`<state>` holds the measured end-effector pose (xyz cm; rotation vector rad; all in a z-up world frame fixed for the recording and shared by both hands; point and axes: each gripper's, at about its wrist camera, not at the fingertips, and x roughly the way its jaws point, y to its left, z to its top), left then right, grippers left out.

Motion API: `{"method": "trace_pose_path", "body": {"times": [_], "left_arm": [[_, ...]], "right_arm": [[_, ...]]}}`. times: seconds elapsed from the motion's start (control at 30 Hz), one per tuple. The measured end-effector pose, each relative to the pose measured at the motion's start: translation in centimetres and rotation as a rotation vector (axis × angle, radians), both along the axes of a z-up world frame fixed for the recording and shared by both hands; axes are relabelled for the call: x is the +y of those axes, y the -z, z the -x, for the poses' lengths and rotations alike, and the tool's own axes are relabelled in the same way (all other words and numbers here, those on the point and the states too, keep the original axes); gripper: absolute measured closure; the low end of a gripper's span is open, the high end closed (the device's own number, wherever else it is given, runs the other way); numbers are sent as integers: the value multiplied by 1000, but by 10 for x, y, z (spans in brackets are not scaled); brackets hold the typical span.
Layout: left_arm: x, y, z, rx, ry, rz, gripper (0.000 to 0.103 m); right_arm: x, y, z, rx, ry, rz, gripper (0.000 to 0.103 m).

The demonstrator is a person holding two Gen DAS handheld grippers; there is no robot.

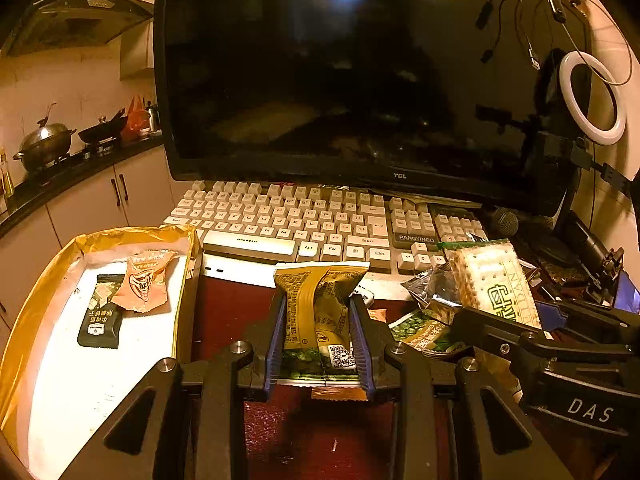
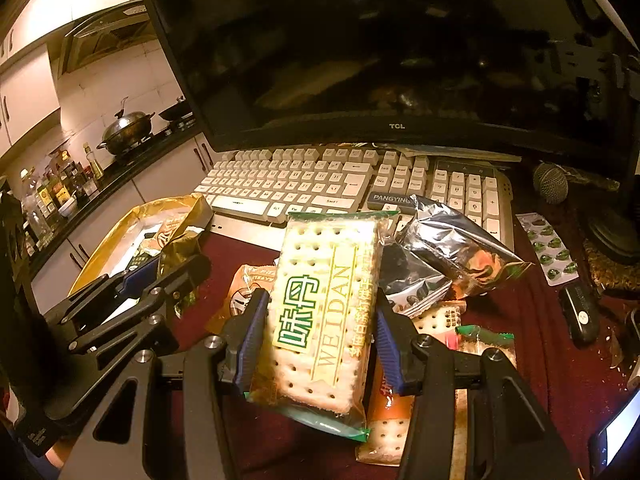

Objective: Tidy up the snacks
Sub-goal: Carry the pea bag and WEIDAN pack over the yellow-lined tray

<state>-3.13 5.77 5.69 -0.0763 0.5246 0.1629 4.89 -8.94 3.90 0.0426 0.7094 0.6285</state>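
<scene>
The left gripper [image 1: 319,334] is clamped on an olive-and-yellow snack packet [image 1: 318,312], its blue ribbed pads pressing the crinkled film from both sides, held upright above the dark red tablecloth [image 1: 228,304] just right of the gold-lined box [image 1: 48,272]. Only the left wrist view shows the box's white floor, where a black sachet [image 1: 100,314] lies partly under an orange sachet [image 1: 146,282]. The right gripper [image 2: 318,340] is closed around a clear-wrapped Weidan cracker pack [image 2: 324,312], flat and rectangular with dotted biscuits showing through, tilted up over the snack pile. Only the right wrist view shows the crumpled silver foil bag [image 2: 452,240], more cracker packs [image 2: 436,316] beneath, and a blister strip of green capsules [image 2: 548,248]. Behind sit a beige keyboard [image 1: 304,220] and a dark TCL monitor [image 1: 360,68]
</scene>
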Motion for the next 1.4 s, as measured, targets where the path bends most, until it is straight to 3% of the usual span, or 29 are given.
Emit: {"method": "trace_pose_path", "body": {"times": [0.33, 0.53, 0.77, 0.9, 1.17, 1.4], "left_arm": [[22, -29, 30, -33, 8, 98, 71], [72, -46, 64, -29, -65, 155, 71], [135, -25, 91, 68, -202, 196, 71], [152, -12, 99, 101, -252, 198, 71], [161, 6, 105, 132, -283, 191, 71], [165, 20, 106, 167, -298, 184, 71]], "right_arm": [[-6, -7, -1, 31, 9, -62, 53], [22, -24, 25, 68, -109, -116, 53], [84, -40, 52, 85, -274, -111, 53], [125, -44, 63, 117, -359, -108, 53], [192, -23, 65, 166, -398, -21, 53], [210, -8, 63, 180, -413, 14, 53]]}}
